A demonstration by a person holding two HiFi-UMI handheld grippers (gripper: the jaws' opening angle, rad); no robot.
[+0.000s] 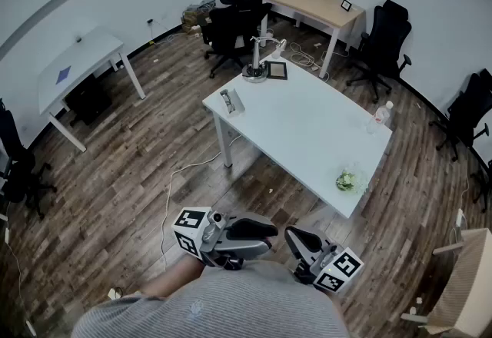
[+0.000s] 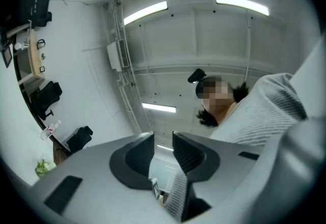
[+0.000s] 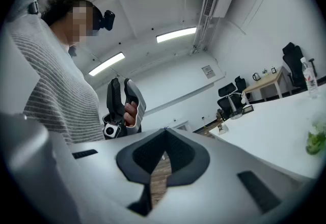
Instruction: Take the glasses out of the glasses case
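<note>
A small grey glasses case (image 1: 231,101) lies near the left corner of the white table (image 1: 307,129), far from both grippers. I cannot tell from here whether glasses are in it. Both grippers are held close to the person's body at the bottom of the head view. The left gripper (image 1: 267,235) points up in its own view, where the left gripper (image 2: 163,141) shows a narrow gap between its jaws with nothing in it. The right gripper (image 1: 297,240) is beside it, and in its own view the right gripper (image 3: 164,134) has its jaw tips together, empty.
On the table stand a lamp base (image 1: 256,72), a dark flat frame (image 1: 277,70), a water bottle (image 1: 378,117) and a green clump (image 1: 347,180). A cable (image 1: 173,190) runs over the wood floor. Office chairs (image 1: 231,25), a wooden desk (image 1: 311,6) and a second white table (image 1: 77,64) ring the room.
</note>
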